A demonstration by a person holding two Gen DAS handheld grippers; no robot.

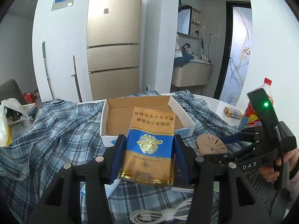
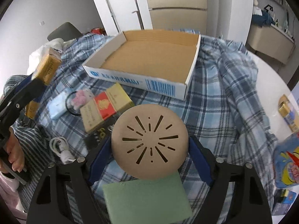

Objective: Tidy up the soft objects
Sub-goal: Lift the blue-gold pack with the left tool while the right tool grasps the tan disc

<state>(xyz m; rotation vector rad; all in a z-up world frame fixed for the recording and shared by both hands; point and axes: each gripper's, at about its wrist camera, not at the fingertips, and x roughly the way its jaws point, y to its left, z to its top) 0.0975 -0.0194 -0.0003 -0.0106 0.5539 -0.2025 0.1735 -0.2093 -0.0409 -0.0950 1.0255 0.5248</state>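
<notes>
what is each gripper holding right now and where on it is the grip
The left gripper clamps the blue and gold cigarette pack by its long side edges. The right gripper pinches the round tan disc at opposite rim edges.

My blue pads (image 1: 119, 155) look like matt foam against the glossy foil-wrapped cigarette pack (image 1: 149, 147). The round disc (image 2: 149, 143) looks matt and smooth. The box (image 2: 149, 59) is raw corrugated cardboard; the plaid cloth (image 2: 228, 85) is soft woven fabric.

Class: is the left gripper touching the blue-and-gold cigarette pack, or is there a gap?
Touching. The left wrist view shows the left gripper with both blue pads pressed against the sides of the cigarette pack, holding it above the plaid cloth.
</notes>
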